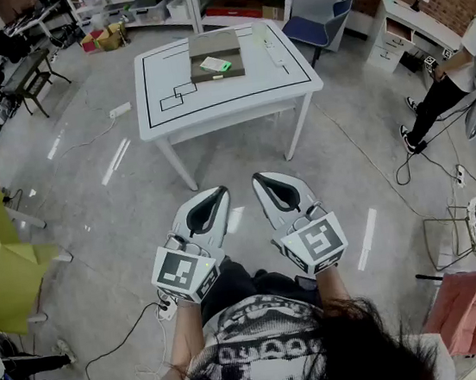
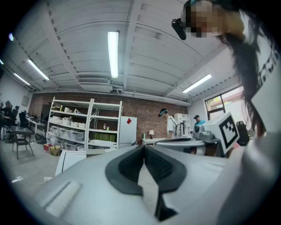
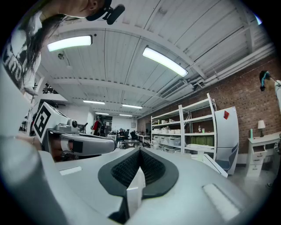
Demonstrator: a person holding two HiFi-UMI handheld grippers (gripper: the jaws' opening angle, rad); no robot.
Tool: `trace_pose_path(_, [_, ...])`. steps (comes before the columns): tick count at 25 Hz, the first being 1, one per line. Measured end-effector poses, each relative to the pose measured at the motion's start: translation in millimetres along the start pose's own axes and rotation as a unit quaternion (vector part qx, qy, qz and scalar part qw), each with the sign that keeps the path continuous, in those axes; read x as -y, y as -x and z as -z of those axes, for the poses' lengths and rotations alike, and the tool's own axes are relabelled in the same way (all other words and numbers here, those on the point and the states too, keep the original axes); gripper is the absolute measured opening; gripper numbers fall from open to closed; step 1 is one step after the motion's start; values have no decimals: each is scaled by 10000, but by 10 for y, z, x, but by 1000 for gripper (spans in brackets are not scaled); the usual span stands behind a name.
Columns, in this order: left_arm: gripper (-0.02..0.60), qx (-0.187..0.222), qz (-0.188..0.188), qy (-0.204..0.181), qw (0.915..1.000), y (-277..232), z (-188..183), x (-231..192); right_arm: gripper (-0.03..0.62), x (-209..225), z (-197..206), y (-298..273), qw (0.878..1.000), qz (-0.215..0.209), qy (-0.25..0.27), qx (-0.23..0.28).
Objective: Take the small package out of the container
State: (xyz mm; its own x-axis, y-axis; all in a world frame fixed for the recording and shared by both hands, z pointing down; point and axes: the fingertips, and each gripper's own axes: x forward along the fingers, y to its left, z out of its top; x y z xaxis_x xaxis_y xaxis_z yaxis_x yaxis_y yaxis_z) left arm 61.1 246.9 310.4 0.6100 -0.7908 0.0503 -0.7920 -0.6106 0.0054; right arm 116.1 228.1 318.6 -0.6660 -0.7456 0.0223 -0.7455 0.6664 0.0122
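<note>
A flat brown container lies on the white table well ahead of me. A small white and green package rests in it. Both grippers are held level over the floor, far short of the table and side by side. The left gripper is shut and empty, and its dark pads meet at the tip in the left gripper view. My right gripper is likewise shut on nothing, its pads together in the right gripper view.
A blue chair stands right of the table and shelving behind it. A person stands at the far right. A yellow-green object sits at my left, pink cloth at my right. Cables and a power strip lie on the floor.
</note>
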Motion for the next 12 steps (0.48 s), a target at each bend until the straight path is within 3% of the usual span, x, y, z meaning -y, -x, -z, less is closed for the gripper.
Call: trace_pose_path(12, [0,-120,-131,67,9998,4,133,-21,3,10,96,-35,9997,-170,-175,43])
